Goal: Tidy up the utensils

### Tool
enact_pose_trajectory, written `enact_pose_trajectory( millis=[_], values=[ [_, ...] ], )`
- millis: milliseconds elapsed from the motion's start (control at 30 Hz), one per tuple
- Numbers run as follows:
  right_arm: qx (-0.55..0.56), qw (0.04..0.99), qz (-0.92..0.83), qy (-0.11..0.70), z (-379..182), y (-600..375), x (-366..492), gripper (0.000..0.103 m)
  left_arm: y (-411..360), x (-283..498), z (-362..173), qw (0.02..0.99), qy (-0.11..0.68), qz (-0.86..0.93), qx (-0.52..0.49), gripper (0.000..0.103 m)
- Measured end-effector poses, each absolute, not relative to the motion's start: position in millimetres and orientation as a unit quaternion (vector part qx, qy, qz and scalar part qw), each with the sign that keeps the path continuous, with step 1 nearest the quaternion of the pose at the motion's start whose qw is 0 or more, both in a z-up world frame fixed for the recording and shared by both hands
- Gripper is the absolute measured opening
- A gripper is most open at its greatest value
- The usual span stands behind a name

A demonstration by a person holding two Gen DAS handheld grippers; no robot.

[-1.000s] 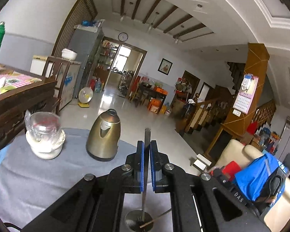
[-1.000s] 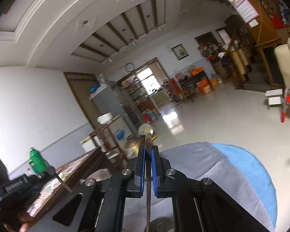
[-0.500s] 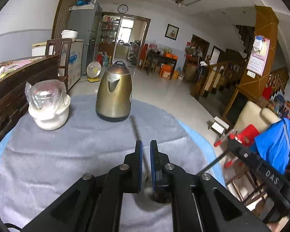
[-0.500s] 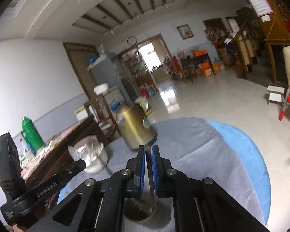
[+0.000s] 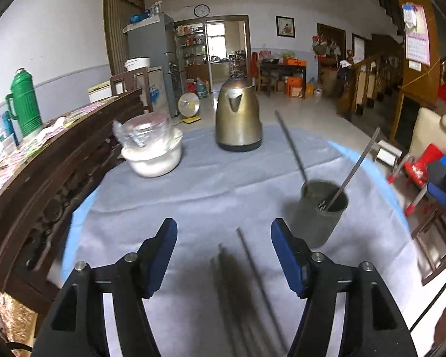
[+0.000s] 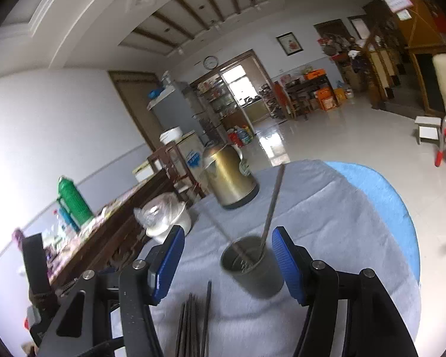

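Observation:
A grey metal cup [image 5: 318, 223] stands on the grey tablecloth with two metal utensil handles [image 5: 291, 145] leaning out of it. My left gripper [image 5: 224, 226] has its jaws opening, with nothing pressed between the pads. Several dark chopsticks [image 5: 252, 273] lie on the cloth under its gap, and the cup stands to its right. My right gripper [image 6: 228, 232] also has its jaws opening and holds nothing. The cup [image 6: 257, 276] sits just ahead of it with a handle [image 6: 272, 202] sticking up, and the chopsticks [image 6: 197, 321] lie below its gap.
A gold kettle [image 5: 238, 119] stands at the far side of the table. A white bowl [image 5: 151, 151] topped with a clear bag sits at the back left. A dark wooden sideboard [image 5: 44, 178] with a green flask [image 5: 25, 104] runs along the left. The cloth's blue edge [image 6: 380, 196] curves at right.
Both grippers were shut on upright utensil handles and now stand open. The two utensils are in the cup. Both views have tipped downward and pulled back from the cup.

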State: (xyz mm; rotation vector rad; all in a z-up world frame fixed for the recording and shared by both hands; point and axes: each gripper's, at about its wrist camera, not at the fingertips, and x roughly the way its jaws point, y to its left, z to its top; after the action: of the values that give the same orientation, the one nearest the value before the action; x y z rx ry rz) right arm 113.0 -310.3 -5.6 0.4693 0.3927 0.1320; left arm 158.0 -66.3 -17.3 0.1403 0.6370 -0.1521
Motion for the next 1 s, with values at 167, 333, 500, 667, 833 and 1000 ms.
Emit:
enact_pose_trajectory(
  millis=[167,333,500,667,833,1000],
  values=[
    [0.206,0.949,0.093,0.221,-8.8,-277.3,114.8,0.064,-46.9,149.2,-28.8,0.942,0.321,-0.048,0.08,0.067],
    [0.194,0.945,0.112,0.24,-13.7,-248.2,119.9,0.064,-31.4,150.1,-38.1,0.939,0.332,-0.035,0.08,0.067],
    [0.176,0.943,0.117,0.257,-21.2,-225.8,127.5,0.064,-19.4,154.2,-47.5,0.936,0.343,-0.029,0.071,0.067],
    [0.165,0.939,0.119,0.276,-28.3,-211.5,136.2,0.064,-11.3,162.0,-57.3,0.933,0.353,-0.029,0.064,0.067],
    [0.159,0.937,0.117,0.289,-33.9,-202.1,146.2,0.064,-8.5,170.1,-64.0,0.929,0.363,-0.031,0.059,0.067],
    [0.155,0.933,0.115,0.303,-41.7,-196.2,159.9,0.063,-6.9,179.4,-72.3,0.925,0.374,-0.035,0.057,0.067]
  ],
)
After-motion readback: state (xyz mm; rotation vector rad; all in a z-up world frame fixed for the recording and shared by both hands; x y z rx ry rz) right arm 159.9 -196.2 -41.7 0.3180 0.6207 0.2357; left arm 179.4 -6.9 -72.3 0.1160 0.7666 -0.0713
